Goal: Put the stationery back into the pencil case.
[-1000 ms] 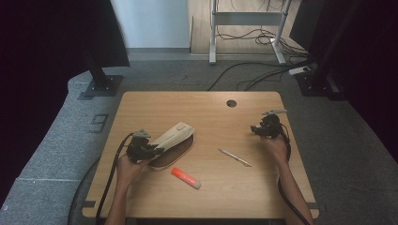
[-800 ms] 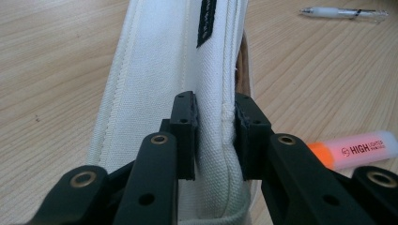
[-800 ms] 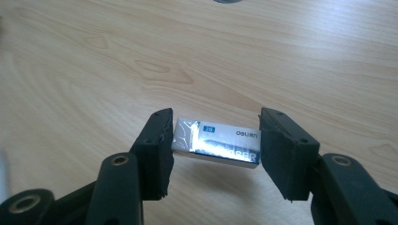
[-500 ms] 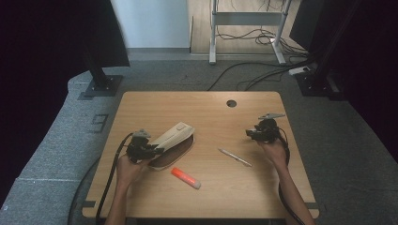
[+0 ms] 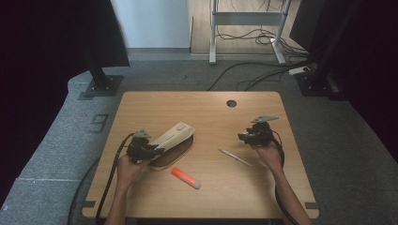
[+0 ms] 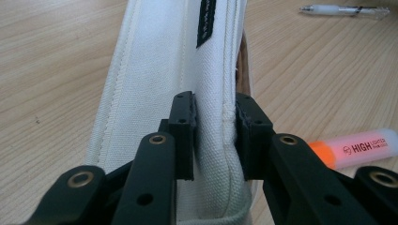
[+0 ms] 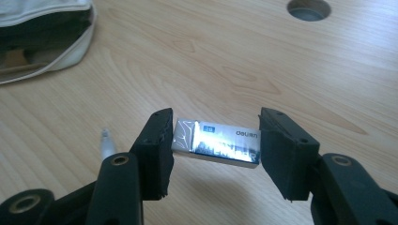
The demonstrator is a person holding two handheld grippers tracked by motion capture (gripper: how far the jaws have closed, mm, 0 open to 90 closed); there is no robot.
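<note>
Here, eraser (image 7: pixel 217 145) between right fingers (image 7: pixel 155 150).

cream pencil case (image 5: pixel 172 137), orange highlighter (image 5: pixel 185 178), silvery eraser (image 7: pixel 217 142), black fingers (image 6: pixel 184 133)

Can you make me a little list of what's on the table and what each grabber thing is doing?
Table: wooden table with a round hole
Left gripper: shut on the edge of the white pencil case
Pencil case: open, dark inside, lying on the table
Right gripper: shut on a small silver eraser, held above the table
Highlighter: orange, lying in front of the pencil case
Pen: clear, lying between the two grippers
</note>
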